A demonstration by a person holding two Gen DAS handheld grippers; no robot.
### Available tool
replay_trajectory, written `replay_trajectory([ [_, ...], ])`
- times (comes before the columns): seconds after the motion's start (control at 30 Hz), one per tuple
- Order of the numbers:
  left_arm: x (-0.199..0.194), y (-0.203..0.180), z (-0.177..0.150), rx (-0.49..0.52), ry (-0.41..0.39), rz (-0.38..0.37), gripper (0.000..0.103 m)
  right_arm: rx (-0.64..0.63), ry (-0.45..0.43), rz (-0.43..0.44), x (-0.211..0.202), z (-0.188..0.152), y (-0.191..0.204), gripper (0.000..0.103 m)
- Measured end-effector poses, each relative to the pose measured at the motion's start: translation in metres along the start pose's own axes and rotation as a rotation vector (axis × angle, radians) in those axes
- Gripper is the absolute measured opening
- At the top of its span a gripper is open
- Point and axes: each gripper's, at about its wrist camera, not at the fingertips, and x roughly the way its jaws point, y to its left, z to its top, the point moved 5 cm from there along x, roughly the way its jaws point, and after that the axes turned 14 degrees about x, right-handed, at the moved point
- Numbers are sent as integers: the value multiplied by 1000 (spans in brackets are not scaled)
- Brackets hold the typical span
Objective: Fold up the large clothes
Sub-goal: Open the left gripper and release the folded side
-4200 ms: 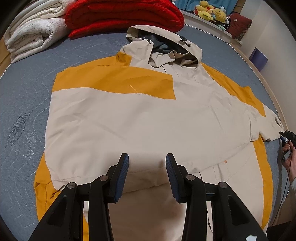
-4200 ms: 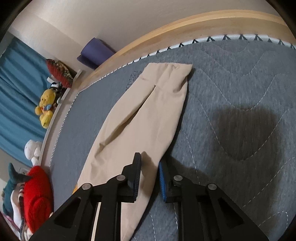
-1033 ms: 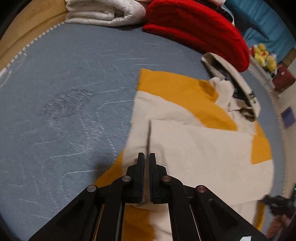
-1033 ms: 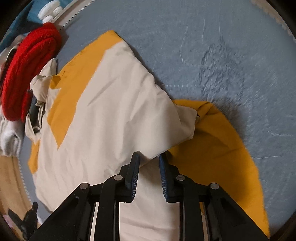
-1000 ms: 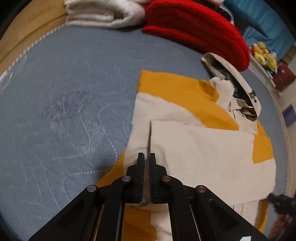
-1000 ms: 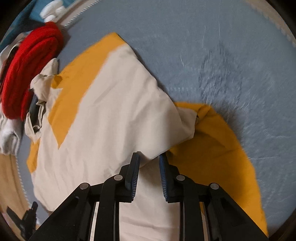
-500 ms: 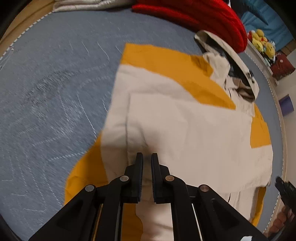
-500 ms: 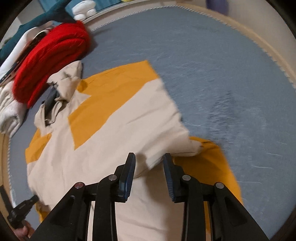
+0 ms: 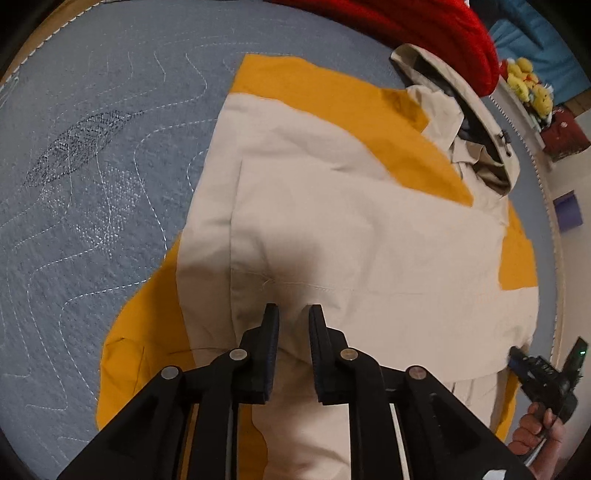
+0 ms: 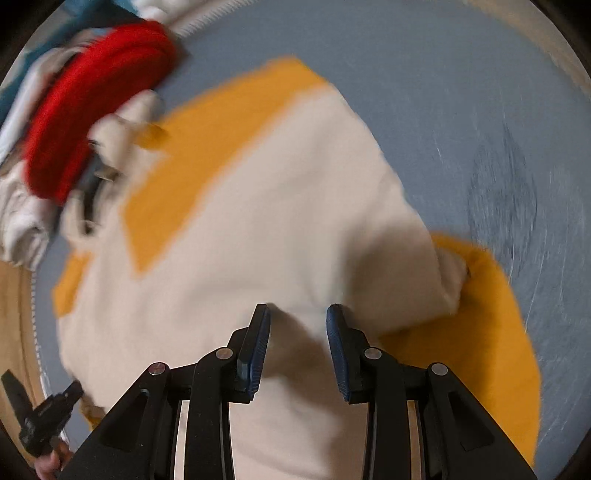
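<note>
Sleeve fold's laid down on my cream-and-orange hooded jacket [image 9: 332, 229], spread mid-bed on the grey quilted mattress [image 9: 92, 147]. Left tongs [image 9: 292, 314] and right tongs [image 10: 298, 314] both parted, holding nothing. Next I'd grab the hem.

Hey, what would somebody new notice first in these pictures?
First, the big cream and orange jacket spread flat over the blue bed cover, filling the middle of both views. Next, the red blanket piled just past its hood. Both hand-held grippers, left and right, hang open above it.
</note>
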Motion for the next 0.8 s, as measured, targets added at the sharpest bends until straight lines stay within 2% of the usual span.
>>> replay_trajectory([
  [0.17, -14, -16, 6, 67, -64, 22, 20, -66, -64, 2, -23, -1, 18, 33],
  [0.3, -3, -12, -3, 28, -17, 7, 22, -121, -92, -8, -35, -5, 30, 33],
  [0.4, -16, -21, 2, 56, -76, 31, 22, -148, -119, -3, -53, -7, 38, 33],
  [0.6, -48, -52, 5, 132, -191, -25, 22, -377, -320, -36, -109, -16, 67, 33],
  [0.7, -54, -66, 8, 185, -238, 2, 22, -474, -397, -48, -131, -22, 77, 33],
  [0.8, -59, -75, 13, 216, -284, 26, 22, -501, -446, -38, -149, -25, 80, 33],
])
